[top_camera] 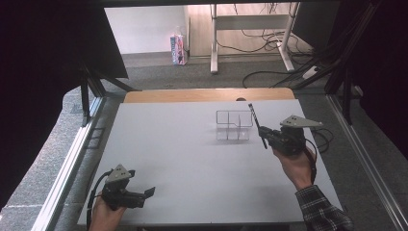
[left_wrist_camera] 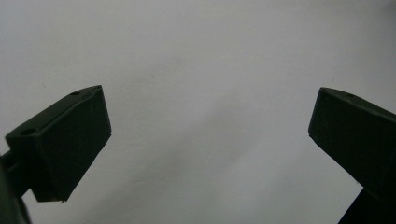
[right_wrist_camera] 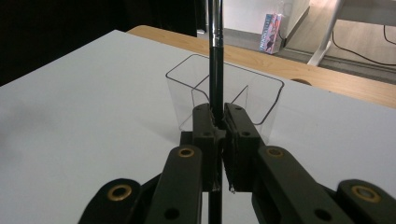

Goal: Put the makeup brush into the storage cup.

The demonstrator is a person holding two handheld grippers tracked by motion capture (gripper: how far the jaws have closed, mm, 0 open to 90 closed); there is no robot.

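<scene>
The right gripper [top_camera: 263,131] pinches a thin black brush [top_camera: 256,124] upright, a clear plastic organizer [top_camera: 234,126] just beyond it on the white table [top_camera: 183,159]. Left gripper [top_camera: 148,192], jaws spread, hovers over bare tabletop. Grey floor [top_camera: 192,74] and cables [top_camera: 269,72] lie beyond.

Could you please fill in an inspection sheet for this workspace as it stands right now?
Surface: white table top, with a bare wooden strip along the far edge.
Job's things: clear divided organizer standing upright; thin dark brush held upright beside it.
Clutter: nothing seen.
Grippers: right gripper shut on the brush; left gripper open over bare table, near corner.
Cables: one trails from each gripper; loose cables on the floor beyond.
Surroundings: white desk legs, pink carton, grey carpet, dark curtains.
</scene>
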